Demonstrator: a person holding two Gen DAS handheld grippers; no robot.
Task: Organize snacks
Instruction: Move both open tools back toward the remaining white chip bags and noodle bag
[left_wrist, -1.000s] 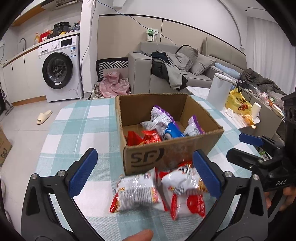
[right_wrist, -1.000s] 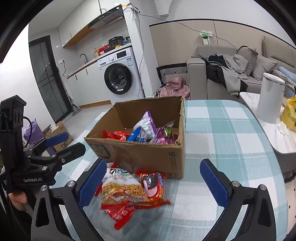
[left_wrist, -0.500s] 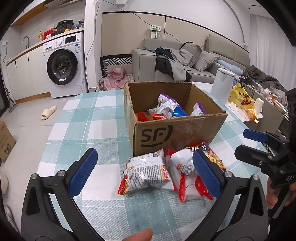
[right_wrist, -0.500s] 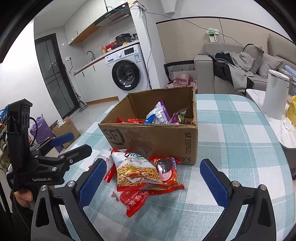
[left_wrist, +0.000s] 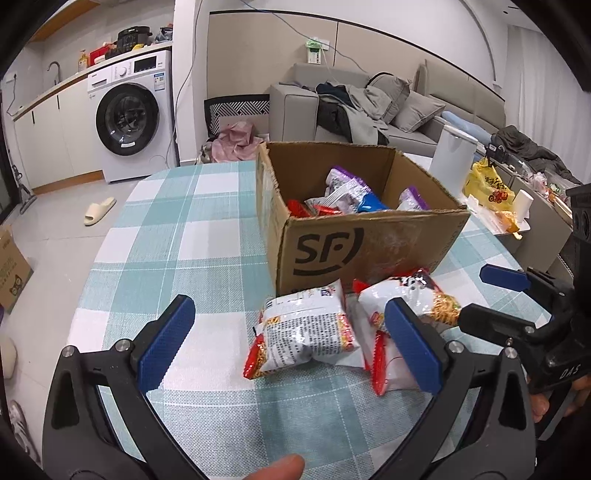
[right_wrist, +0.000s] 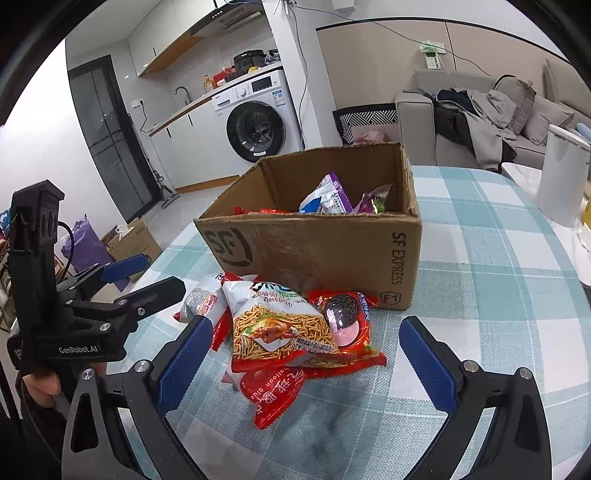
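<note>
An open cardboard box (left_wrist: 369, 247) (right_wrist: 317, 247) stands on the checked tablecloth and holds several snack packets (left_wrist: 351, 192). In front of it lies a pile of packets: a white and red one (left_wrist: 306, 332), a noodle snack bag (right_wrist: 280, 325), a red cookie packet (right_wrist: 343, 314) and a red bag (right_wrist: 273, 395) underneath. My left gripper (left_wrist: 288, 343) is open and empty, above the table just short of the white packet. My right gripper (right_wrist: 303, 362) is open and empty, its fingers either side of the pile.
The round table (left_wrist: 177, 236) has its edge on the left and near side. A white bin (right_wrist: 561, 173) stands to the right beyond the table. A sofa (left_wrist: 369, 107), a washing machine (left_wrist: 129, 118) and a floor box (right_wrist: 133, 240) lie further off.
Both grippers have pulled back and sunk lower, so the box and the packets look further away and more side-on. Both stay open.
</note>
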